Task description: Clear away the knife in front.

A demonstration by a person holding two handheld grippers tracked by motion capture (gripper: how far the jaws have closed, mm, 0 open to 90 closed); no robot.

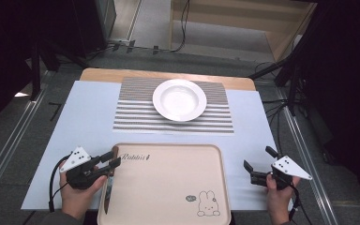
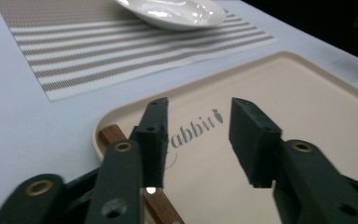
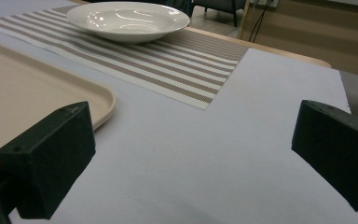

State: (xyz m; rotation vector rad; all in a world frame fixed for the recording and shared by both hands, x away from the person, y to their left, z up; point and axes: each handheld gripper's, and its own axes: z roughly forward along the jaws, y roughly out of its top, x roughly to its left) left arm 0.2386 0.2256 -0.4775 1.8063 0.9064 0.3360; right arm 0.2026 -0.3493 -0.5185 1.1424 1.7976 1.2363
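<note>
Evidently the left hand-held gripper (image 1: 111, 160), jaws spread, hovers over the knife (image 1: 109, 183) along the tray's (image 1: 168, 187) left edge; next, pinch its wooden handle. Right hand-held gripper (image 1: 258, 162) waits spread.

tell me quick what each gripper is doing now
left gripper: open, jaws over the knife on the tray, not gripping it
right gripper: open, empty

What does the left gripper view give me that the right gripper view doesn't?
Left gripper view: a wooden-handled knife lying in the beige plastic tray, under the open left gripper, plus the tray's "Rabbit" lettering.

Right gripper view: the open right gripper over bare light-blue table cover, and the wooden table edge.

Both: white round plate, striped placemat, tray.
</note>
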